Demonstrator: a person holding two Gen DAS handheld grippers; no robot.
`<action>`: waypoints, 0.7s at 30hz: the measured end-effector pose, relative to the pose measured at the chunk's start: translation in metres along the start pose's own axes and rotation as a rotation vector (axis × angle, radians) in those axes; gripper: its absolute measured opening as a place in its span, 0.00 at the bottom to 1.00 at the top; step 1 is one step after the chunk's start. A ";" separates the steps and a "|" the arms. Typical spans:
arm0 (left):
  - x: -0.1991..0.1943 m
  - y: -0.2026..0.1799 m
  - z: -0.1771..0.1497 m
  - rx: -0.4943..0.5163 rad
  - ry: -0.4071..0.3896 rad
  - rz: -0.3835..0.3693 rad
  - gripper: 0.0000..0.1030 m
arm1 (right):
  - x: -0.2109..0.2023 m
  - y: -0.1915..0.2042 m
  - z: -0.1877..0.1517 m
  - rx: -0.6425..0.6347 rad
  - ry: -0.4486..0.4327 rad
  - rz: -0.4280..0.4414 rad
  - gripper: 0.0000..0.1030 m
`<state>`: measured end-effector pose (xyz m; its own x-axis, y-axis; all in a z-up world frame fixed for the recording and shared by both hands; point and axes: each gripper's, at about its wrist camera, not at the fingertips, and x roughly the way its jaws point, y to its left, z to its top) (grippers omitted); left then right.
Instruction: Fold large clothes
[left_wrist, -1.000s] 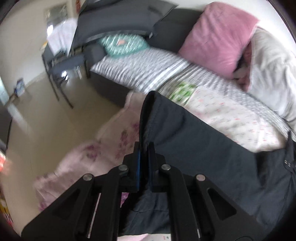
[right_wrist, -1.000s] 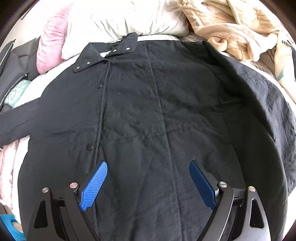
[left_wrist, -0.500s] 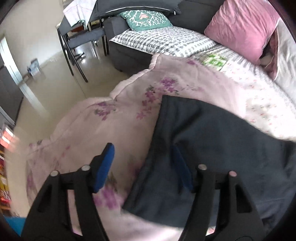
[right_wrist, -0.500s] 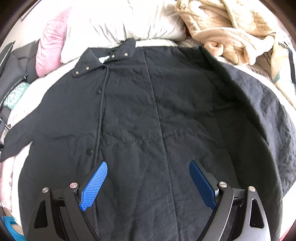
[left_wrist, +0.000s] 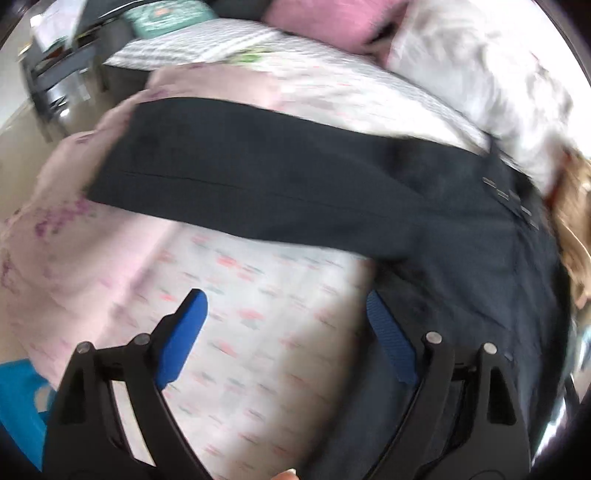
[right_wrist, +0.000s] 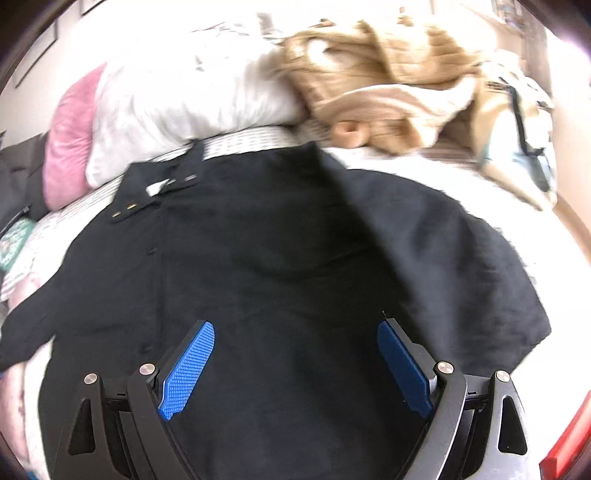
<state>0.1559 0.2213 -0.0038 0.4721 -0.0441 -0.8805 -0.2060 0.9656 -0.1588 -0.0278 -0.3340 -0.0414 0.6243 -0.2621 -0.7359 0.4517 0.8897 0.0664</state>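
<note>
A large black jacket (right_wrist: 280, 258) lies spread flat on the bed, collar with snaps (right_wrist: 155, 192) toward the pillows. Its left sleeve (left_wrist: 258, 181) stretches out flat across the pink floral bedding in the left wrist view. My left gripper (left_wrist: 286, 306) is open and empty, above the bedding just below the sleeve, beside the jacket's body (left_wrist: 480, 277). My right gripper (right_wrist: 295, 332) is open and empty, over the lower middle of the jacket. The jacket's right side (right_wrist: 461, 251) spreads out to the right.
A white pillow (right_wrist: 192, 96) and a pink pillow (right_wrist: 70, 136) lie at the head of the bed. A beige blanket (right_wrist: 388, 74) is heaped at the back right. A pink floral quilt (left_wrist: 74, 240) hangs over the left bed edge. A dark chair (left_wrist: 55, 74) stands on the floor.
My left gripper let go of the sleeve, opened, and swung right, leaving the sleeve flat on the bedding. My right gripper stayed open and pulled back a little over the jacket.
</note>
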 end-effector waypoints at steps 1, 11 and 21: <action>-0.006 -0.013 -0.008 0.010 -0.004 -0.036 0.88 | -0.003 -0.010 0.002 0.011 -0.004 -0.017 0.89; 0.006 -0.125 -0.088 0.160 0.000 -0.331 0.96 | 0.004 -0.091 -0.004 0.101 0.028 -0.083 0.85; 0.021 -0.176 -0.107 0.289 -0.061 -0.255 0.96 | 0.073 -0.081 0.017 0.026 0.054 -0.176 0.17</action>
<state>0.1104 0.0231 -0.0425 0.5286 -0.2849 -0.7996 0.1706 0.9584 -0.2287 -0.0080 -0.4318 -0.0896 0.4988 -0.3920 -0.7730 0.5679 0.8216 -0.0501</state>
